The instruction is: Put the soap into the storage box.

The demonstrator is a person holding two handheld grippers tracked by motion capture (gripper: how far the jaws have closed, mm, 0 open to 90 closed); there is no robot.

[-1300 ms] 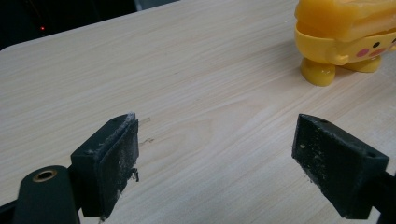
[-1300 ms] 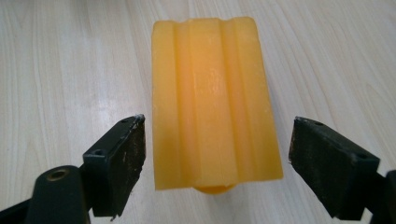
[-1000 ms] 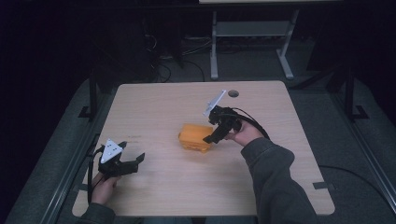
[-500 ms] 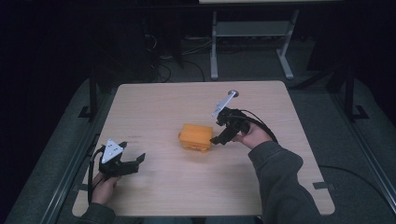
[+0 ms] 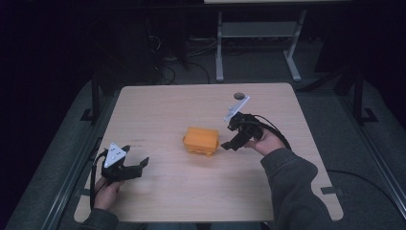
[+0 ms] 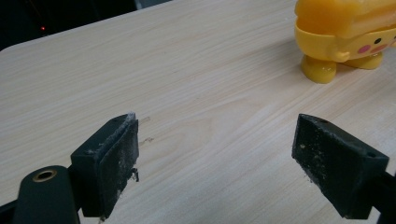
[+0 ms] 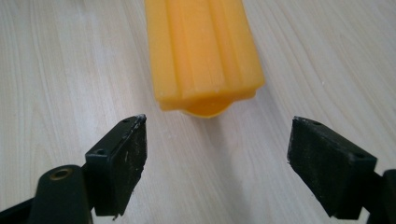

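Note:
An orange-yellow toy box (image 5: 201, 141) with stubby feet and a cartoon face stands near the middle of the wooden table (image 5: 191, 100). My right gripper (image 5: 229, 143) is open just to its right, jaws pointing at it without touching. In the right gripper view the box's ribbed orange top (image 7: 203, 51) lies a short way ahead of the spread jaws. My left gripper (image 5: 139, 165) is open near the table's front left, well apart from the box. In the left gripper view the box (image 6: 348, 32) sits at the upper right, with bare wood between the jaws.
A dark round hole (image 5: 239, 96) sits in the table near its far edge. Behind the table stands a white metal frame (image 5: 258, 38) on a dark floor. Cables trail from both grippers.
My right gripper has drawn back to the right, away from the orange box, which stays put. The left gripper has barely moved.

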